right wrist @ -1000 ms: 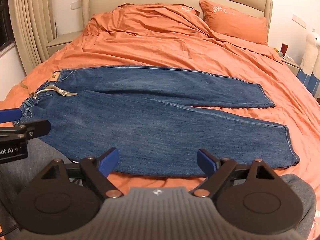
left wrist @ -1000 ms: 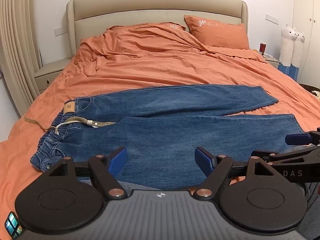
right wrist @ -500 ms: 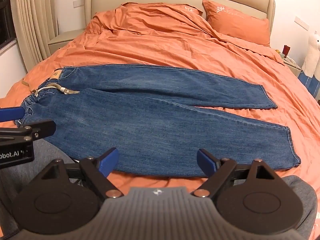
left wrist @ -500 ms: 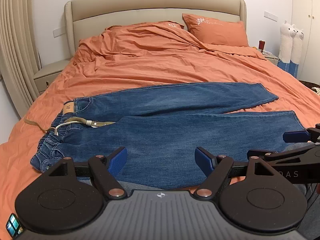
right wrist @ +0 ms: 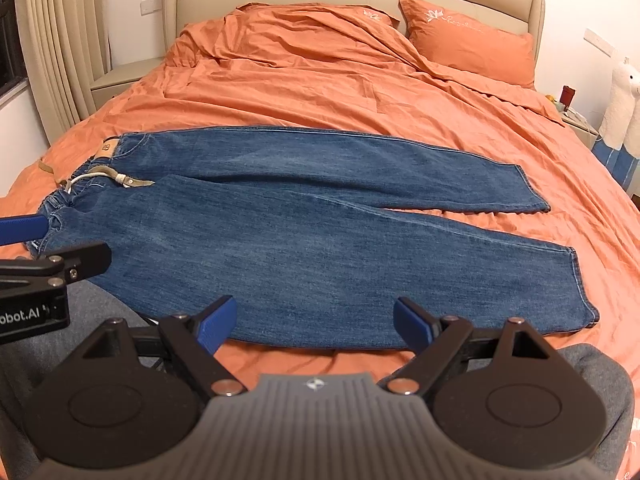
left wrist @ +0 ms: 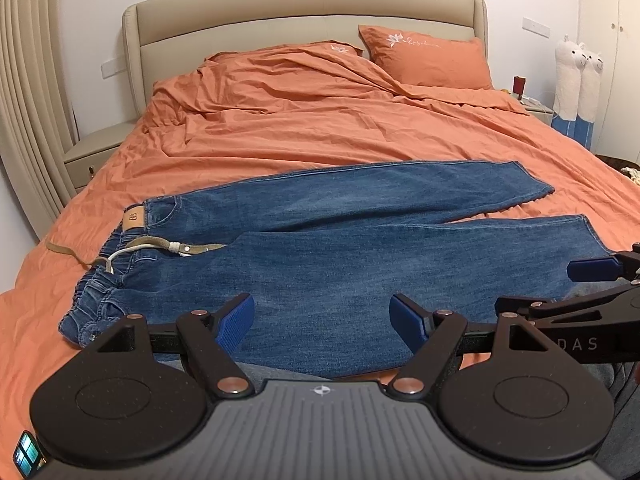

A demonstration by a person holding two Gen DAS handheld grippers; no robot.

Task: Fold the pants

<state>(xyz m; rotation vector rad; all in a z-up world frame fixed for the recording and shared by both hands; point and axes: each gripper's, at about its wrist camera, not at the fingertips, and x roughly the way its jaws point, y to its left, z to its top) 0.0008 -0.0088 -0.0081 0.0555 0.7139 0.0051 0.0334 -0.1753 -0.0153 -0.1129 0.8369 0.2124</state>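
A: Left wrist view first. What's there?

B: Left hand-held gripper (left wrist: 322, 322) is spread wide, nothing between its blue pads (left wrist: 236, 322). Blue jeans (left wrist: 320, 256) lie flat on the orange bed (left wrist: 320, 132) just ahead of it, legs running off to its right, the far leg angled away from the near one. Waistband (left wrist: 100, 292) is ahead-left of the gripper, with a tan belt (left wrist: 160, 245) and a white drawstring across it. The near edge of the jeans sits just beyond the fingertips, no contact.

A: Anything else in that view?

B: The other tool's blue finger pokes in at the right edge. Orange pillow (left wrist: 430, 58) and beige headboard (left wrist: 304, 20) far ahead, plush alpacas (left wrist: 580, 80) far right.

A: Right wrist view?

B: Right hand-held gripper (right wrist: 314, 322) also wide, empty. Same jeans (right wrist: 320, 240) ahead of it, hems (right wrist: 580, 288) off to its right, waistband far left. The near leg's edge is just past its fingertips, not touching. The left tool shows at the left edge. Grey trouser fabric (right wrist: 100, 312) of the person under both tools.
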